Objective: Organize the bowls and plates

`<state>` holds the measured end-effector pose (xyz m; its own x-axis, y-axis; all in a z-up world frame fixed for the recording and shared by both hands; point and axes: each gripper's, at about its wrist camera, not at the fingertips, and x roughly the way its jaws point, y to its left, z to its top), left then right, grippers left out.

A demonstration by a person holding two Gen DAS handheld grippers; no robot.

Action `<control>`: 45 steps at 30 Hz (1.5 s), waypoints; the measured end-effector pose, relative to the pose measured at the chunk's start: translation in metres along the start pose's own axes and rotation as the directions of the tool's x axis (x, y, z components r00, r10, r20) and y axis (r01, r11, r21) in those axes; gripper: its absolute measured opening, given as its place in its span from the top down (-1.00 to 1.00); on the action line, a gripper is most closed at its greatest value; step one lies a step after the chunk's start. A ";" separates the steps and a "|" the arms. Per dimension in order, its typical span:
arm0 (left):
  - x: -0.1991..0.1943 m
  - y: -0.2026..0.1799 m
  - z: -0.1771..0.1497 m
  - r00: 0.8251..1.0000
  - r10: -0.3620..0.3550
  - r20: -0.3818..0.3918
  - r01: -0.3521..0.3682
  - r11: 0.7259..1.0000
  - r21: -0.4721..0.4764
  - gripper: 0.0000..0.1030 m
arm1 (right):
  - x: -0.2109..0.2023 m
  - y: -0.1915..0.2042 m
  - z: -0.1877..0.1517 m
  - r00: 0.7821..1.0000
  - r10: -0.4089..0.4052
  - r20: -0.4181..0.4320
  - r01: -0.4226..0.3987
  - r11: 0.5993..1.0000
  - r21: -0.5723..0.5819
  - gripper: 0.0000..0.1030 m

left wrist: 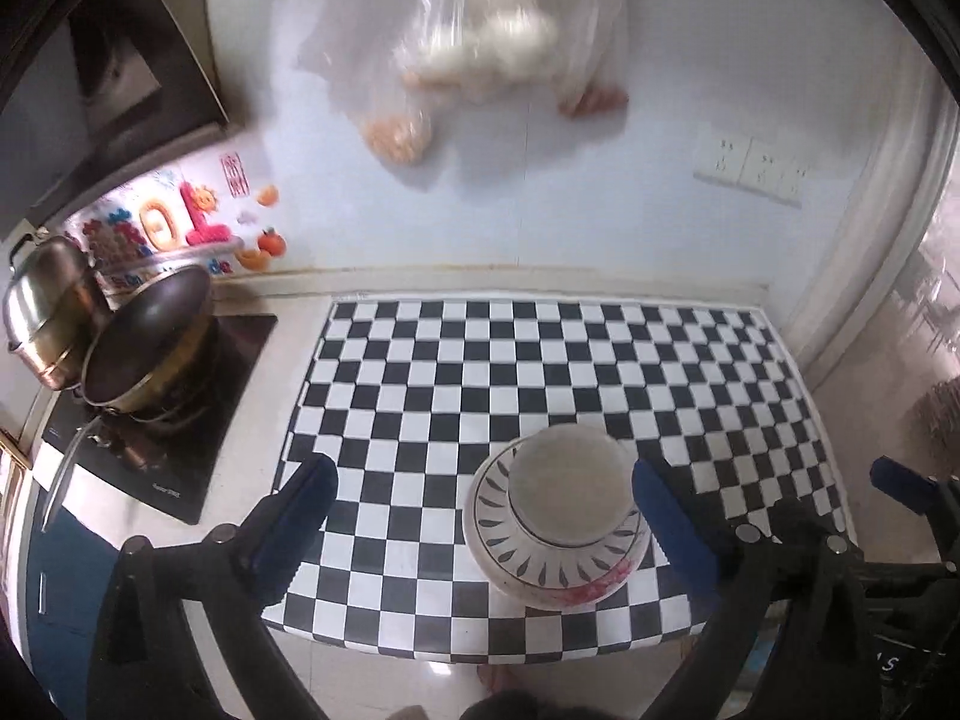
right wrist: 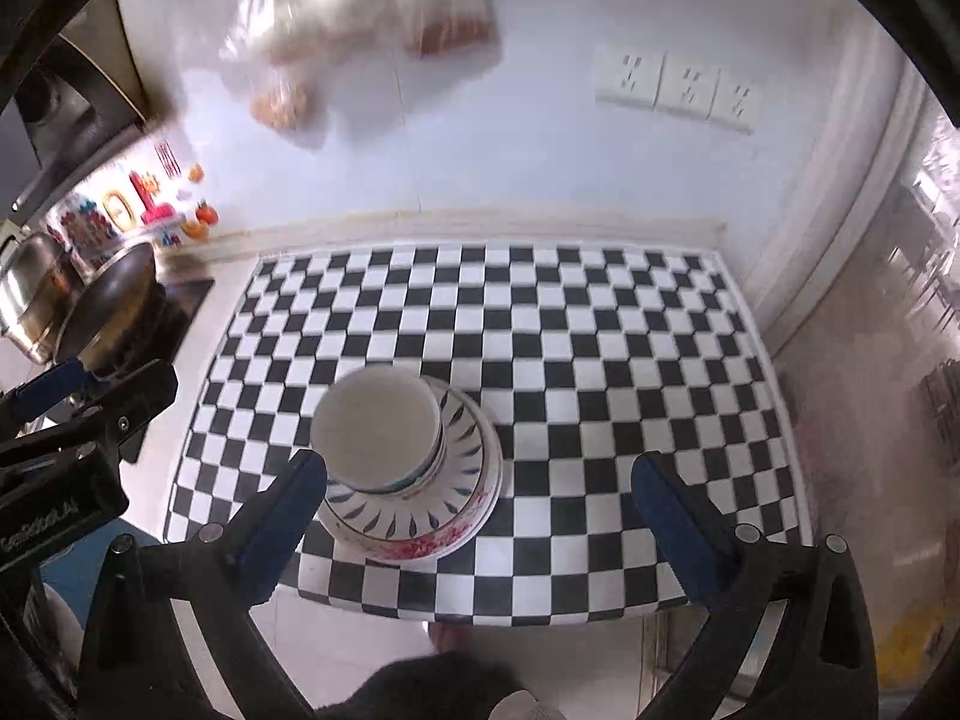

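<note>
Dishes are piled in one stack point(right wrist: 414, 468) near the front edge of the checkered mat point(right wrist: 600, 330): a plain white bowl point(right wrist: 375, 426) sits in a bowl with blue leaf marks point(right wrist: 456, 450), and that sits on a dish with red flowers point(right wrist: 444, 540). The left gripper point(left wrist: 483, 510) has its jaws spread wide and holds nothing, and so does the right gripper point(right wrist: 480, 504). Each has one blue finger close beside the stack, and I cannot tell if either one touches it. The stack could get bumped, I think, because a finger is so near, and the top bowl sits a bit off to one side, so a push might tip it. The front edge of the mat is close, so a hard shove toward the person could send dishes to the floor. There is lots of open mat behind the stack and to the right. On the left, the dark pan point(left wrist: 147, 342) and the shiny pot point(left wrist: 45, 312) stand on the stove, well apart from the dishes.
</note>
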<state>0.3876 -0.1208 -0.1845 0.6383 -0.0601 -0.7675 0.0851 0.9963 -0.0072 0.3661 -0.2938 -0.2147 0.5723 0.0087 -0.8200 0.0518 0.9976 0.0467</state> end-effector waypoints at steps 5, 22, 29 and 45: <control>-0.039 -0.009 -0.004 0.997 0.047 0.069 -0.047 0.999 -0.006 -0.96 | -0.046 -0.011 -0.006 0.997 -0.009 0.078 0.009 1.000 -0.003 -1.00; -0.172 -0.032 -0.069 0.982 0.093 0.166 -0.093 0.996 -0.007 -0.96 | -0.186 -0.037 -0.080 0.978 -0.040 0.205 0.044 0.999 -0.016 -1.00; -0.215 -0.019 -0.100 0.977 0.074 0.202 -0.071 0.997 -0.022 -0.96 | -0.240 -0.028 -0.118 0.967 -0.066 0.246 0.068 0.998 -0.001 -1.00; -0.303 0.025 -0.179 0.962 0.090 0.257 -0.096 0.995 0.014 -0.96 | -0.336 0.022 -0.216 0.949 -0.106 0.296 0.092 0.994 0.062 -1.00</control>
<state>0.0595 -0.0668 -0.0668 0.8181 0.0161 -0.5748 0.0335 0.9966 0.0756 -0.0018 -0.2595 -0.0611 0.7803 -0.1181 -0.6142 0.1549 0.9879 0.0069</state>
